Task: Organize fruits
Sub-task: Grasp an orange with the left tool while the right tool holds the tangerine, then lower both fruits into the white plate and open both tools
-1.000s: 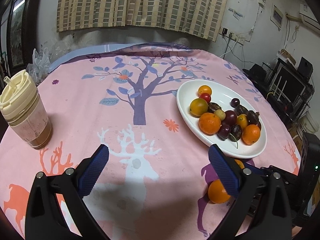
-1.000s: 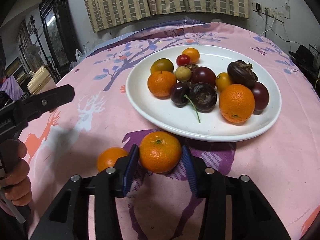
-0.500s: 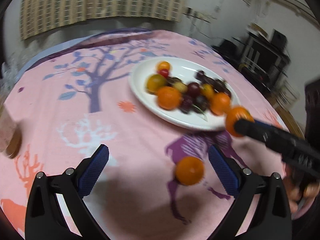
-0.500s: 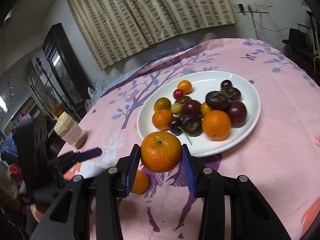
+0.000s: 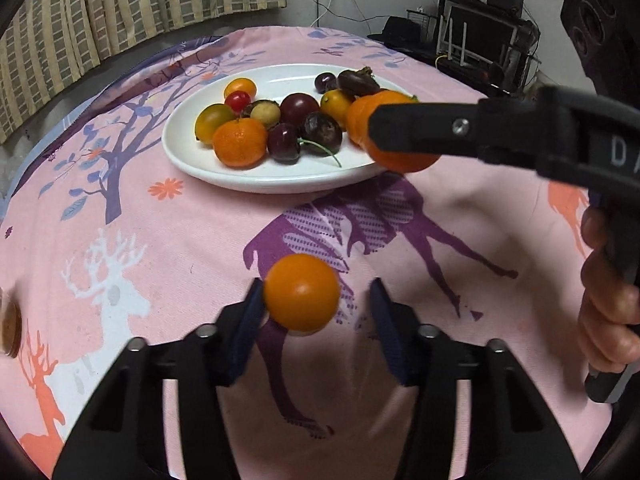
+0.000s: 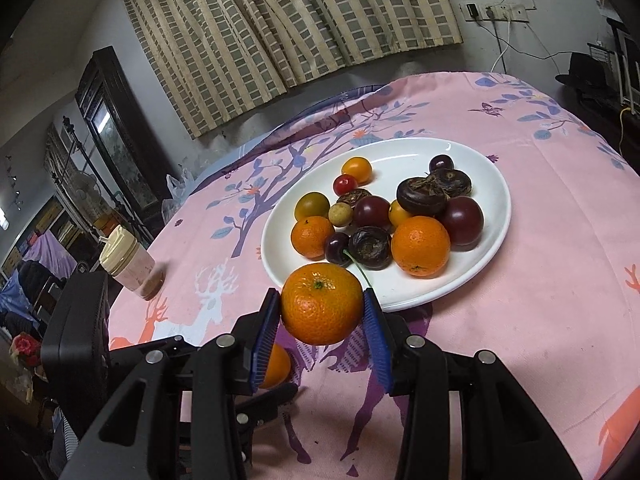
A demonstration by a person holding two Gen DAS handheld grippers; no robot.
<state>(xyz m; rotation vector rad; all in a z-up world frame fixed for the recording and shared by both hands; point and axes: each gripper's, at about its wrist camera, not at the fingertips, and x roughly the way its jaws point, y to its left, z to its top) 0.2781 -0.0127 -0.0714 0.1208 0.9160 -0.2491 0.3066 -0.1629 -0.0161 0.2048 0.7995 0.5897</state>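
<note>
Left gripper (image 5: 316, 300): I have its jaws closing around the small orange fruit (image 5: 301, 292); the left pad touches the fruit, the right pad stands clear of it, so I count no grip yet.
Small orange fruit: it lies on the pink cloth (image 5: 192, 240) over the counter, on the purple deer print, near the plate's front rim but apart from it.
Right gripper (image 6: 320, 320): my jaws are clenched on the mandarin (image 6: 322, 303), one blue pad on each side, stem end facing the camera.
Mandarin: in the left wrist view I see it raised at the near right edge of the plate; whether it is over the rim or just outside it I cannot tell.
White plate (image 6: 496, 184): it holds two more mandarins, dark plums, cherries, small tomatoes and brown wrinkled fruits, bunched in the middle.
Right hand (image 5: 608, 308): fingers wrapped on the gripper's handle at the right edge of the left wrist view.
Cup (image 6: 128, 264): a lidded cup with a brownish drink, far left on the cloth, well apart from the plate.
</note>
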